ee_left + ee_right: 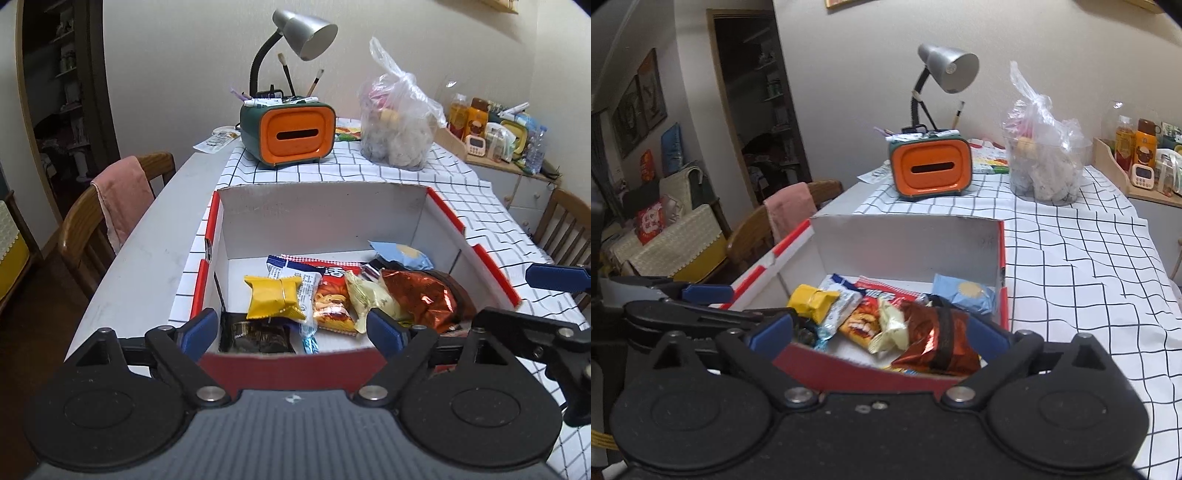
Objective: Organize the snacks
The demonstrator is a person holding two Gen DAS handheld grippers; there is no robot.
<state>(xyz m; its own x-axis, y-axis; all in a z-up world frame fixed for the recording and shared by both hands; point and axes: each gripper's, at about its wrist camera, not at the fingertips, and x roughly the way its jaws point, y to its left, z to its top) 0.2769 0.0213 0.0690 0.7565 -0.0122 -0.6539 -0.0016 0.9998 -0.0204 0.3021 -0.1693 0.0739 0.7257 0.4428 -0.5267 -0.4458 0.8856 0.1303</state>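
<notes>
A red-and-white cardboard box (325, 218) (908, 243) sits on the checked tablecloth and holds several snack packets: a yellow one (275, 297) (812, 300), an orange noodle packet (332, 302) (862, 321), a shiny red-brown bag (421, 299) (934, 341), a pale blue packet (402, 254) (964, 295) and a dark packet (258, 336). My left gripper (291, 330) is open and empty over the box's near wall. My right gripper (879, 338) is open and empty, also at the near wall. The right gripper's fingers (554, 277) show at the right of the left wrist view.
An orange-and-green organiser (291, 134) (929, 168) with a grey desk lamp (306, 31) stands beyond the box. A clear plastic bag (399, 125) (1045, 162) sits to its right. A wooden chair with a pink towel (122, 195) is left of the table. A cluttered side shelf (498, 129) is at the far right.
</notes>
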